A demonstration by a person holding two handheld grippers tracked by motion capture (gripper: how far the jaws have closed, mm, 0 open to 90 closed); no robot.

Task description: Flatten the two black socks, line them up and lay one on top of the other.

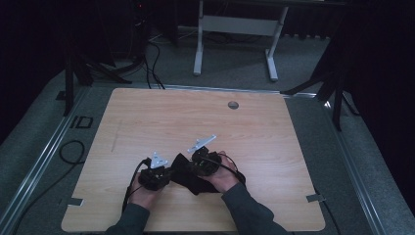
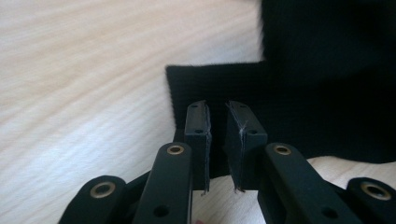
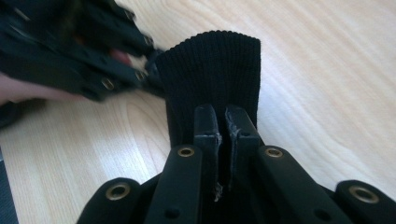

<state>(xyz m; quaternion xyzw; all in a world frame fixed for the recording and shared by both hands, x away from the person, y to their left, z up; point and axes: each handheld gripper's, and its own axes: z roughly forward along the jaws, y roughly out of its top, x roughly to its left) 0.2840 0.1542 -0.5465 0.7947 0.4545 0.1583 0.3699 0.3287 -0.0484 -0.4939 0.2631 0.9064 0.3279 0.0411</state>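
Table: we see a light wooden table (image 1: 147,122), with both of the person's forearms coming in from its near edge.

Cloth: a black ribbed knit cloth (image 1: 188,176) lies on the wood near the near edge, between the two hands and touching both grippers.

Left gripper: we find the left gripper (image 1: 155,177) at the cloth's left end. In the left gripper view (image 2: 217,140) its jaws stand nearly together with a narrow slit between the pads; the cloth's straight hem lies flat on the wood just past and under the tips. We cannot tell whether any fabric is caught in the slit.

Right gripper: the right gripper (image 1: 195,169) sits over the cloth's right part. In the right gripper view (image 3: 222,140) its jaws are pressed together and pinch the cloth, whose ribbed cuff stands up past the tips.

Between the grippers: in the right gripper view the left gripper is blurred at upper left, its tips at the cuff's left edge.

Table hole: a small round grey grommet (image 1: 233,105) sits near the far edge, well apart from the cloth.
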